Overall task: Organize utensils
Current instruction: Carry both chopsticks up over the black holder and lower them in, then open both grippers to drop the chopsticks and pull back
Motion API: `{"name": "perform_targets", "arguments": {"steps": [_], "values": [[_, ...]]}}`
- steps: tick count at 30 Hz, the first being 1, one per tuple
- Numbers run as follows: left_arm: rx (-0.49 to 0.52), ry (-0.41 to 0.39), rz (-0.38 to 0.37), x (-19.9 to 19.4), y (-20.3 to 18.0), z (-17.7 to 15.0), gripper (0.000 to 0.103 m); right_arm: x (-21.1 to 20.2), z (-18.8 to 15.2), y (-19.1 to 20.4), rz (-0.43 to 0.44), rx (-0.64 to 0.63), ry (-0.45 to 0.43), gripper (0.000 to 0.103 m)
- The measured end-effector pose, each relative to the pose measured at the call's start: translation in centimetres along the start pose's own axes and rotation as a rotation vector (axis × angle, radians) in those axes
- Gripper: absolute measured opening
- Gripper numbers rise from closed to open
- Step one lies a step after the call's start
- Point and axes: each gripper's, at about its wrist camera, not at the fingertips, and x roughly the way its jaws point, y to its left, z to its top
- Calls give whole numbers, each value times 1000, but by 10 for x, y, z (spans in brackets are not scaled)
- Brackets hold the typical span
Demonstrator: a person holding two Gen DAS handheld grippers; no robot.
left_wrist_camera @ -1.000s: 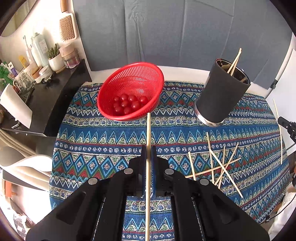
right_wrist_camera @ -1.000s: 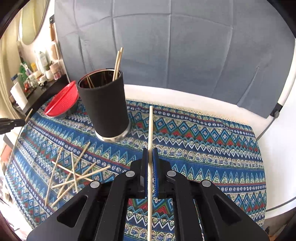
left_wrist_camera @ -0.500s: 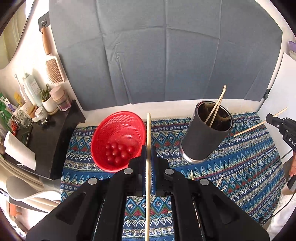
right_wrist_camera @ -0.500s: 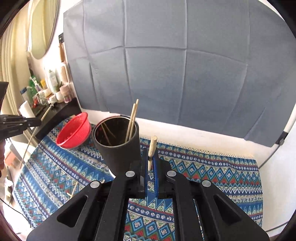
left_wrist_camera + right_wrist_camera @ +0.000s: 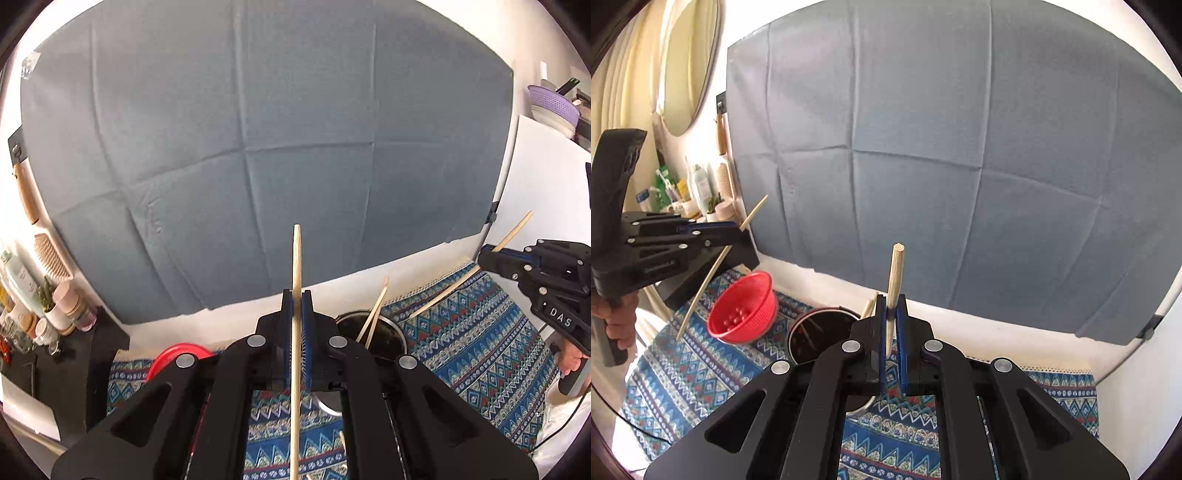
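Observation:
My left gripper (image 5: pixel 296 295) is shut on a wooden chopstick (image 5: pixel 296 266) that runs straight up between its blue pads, high above the table. My right gripper (image 5: pixel 893 300) is shut on another chopstick (image 5: pixel 895 273), tilted steeply upward. Each gripper shows in the other's view: the right gripper (image 5: pixel 484 257) at the right edge, the left gripper (image 5: pixel 737 226) at the left. The black cup (image 5: pixel 386 338) with chopsticks in it stands just below and right of my left jaws; in the right wrist view the cup (image 5: pixel 816 332) sits low and left of my jaws.
A red colander (image 5: pixel 742 314) of small red balls sits left of the cup on the patterned blue tablecloth (image 5: pixel 480 332). A grey backdrop (image 5: pixel 258 147) hangs behind the table. A dark side shelf (image 5: pixel 66 354) with bottles stands at the left. A person's hand (image 5: pixel 617 325) grips the left handle.
Both grippers have risen with their chopsticks and tilted up, so the backdrop now fills both views. The cup has sunk toward the jaws; the loose chopsticks on the cloth are out of sight.

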Motion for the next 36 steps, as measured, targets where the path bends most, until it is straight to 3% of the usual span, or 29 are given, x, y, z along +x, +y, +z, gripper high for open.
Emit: {"name": "perform_targets", "arguments": {"steps": [4,9,15,24,36], "values": [[16,-146,-103,6,-14,12,5,3,8,0,-3,-3,-6,5],[2,-249,-205,25,-25,14,5,4,14,2,12,-19,-17,5],[-53,-384,-230,47,-29,0,5,11,17,6,20,-28,-6,5],[-64,-458,-265,75,-22,-28,5,44,6,17,98,-19,62,5],[-43,-396,-253,97,-15,-73,5,112,-36,17,115,1,204,5]]}}
